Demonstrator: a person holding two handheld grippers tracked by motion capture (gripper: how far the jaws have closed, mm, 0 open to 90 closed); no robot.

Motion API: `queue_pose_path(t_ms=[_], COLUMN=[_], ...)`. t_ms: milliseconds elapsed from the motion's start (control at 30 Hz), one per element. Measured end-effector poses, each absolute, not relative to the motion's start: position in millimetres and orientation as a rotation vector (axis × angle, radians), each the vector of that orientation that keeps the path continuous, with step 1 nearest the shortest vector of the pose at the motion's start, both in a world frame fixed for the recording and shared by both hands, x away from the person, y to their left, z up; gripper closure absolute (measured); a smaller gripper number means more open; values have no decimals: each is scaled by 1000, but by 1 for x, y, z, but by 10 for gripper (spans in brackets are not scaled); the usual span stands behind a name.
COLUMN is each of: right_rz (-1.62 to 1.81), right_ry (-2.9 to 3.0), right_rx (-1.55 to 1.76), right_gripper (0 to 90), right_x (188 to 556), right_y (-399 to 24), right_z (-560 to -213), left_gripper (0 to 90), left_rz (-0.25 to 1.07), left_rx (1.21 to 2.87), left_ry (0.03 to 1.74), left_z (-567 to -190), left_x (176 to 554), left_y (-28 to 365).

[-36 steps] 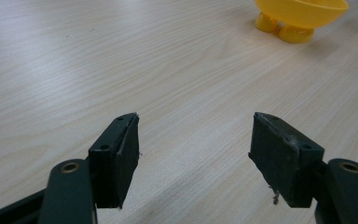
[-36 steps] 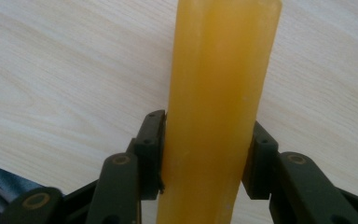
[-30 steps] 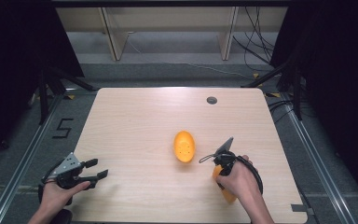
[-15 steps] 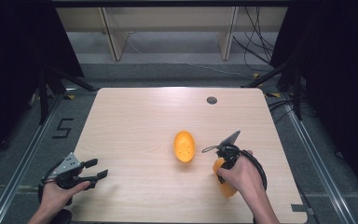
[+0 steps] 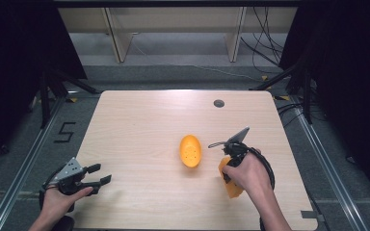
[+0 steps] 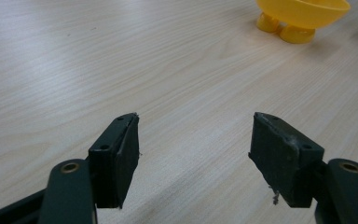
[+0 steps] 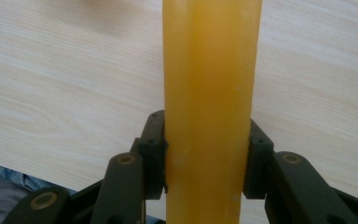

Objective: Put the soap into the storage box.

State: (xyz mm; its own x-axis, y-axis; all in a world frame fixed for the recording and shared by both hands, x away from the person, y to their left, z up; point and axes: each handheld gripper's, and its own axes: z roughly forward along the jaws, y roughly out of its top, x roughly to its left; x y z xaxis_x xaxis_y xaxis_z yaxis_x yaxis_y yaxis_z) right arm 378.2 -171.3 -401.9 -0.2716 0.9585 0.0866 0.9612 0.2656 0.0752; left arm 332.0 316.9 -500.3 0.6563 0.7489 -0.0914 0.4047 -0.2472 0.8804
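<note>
Now right tool (image 5: 227,185) pinches orange cylinder (image 7: 209,107) w/ long axis along its jaws; yellow holder (image 5: 191,150) lies just left, nearer it; left tool (image 6: 193,149) spread, well apart.

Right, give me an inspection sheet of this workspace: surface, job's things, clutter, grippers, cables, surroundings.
Surface: light wooden table, bare wood with a dark round grommet near the far edge.
Job's things: orange cylinder clamped in the right gripper; yellow perforated dish on stubby feet, standing mid-table, apart from both grippers.
Clutter: nothing seen.
Grippers: right gripper shut on the orange cylinder, both pads pressed to its sides; left gripper open, nothing between its pads, low over the near left corner.
Cables: black cable looped around the right hand; more cables on the floor beyond the table.
Surroundings: grey floor marked with a "5", pale shelving legs behind, black curtains at the sides.
</note>
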Motion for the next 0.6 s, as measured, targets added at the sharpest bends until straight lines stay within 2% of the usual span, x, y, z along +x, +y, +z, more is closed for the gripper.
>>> queue_pose_path(t_ms=[600], right_rz=[-155], right_ry=[-2420], right_rx=[-1954], right_gripper=[614], right_x=[389], right_y=[-165], right_z=[-389], left_gripper=[320], left_rz=[435], left_rx=[1874], left_ry=[908], left_z=[-500], left_x=[332], left_y=[318])
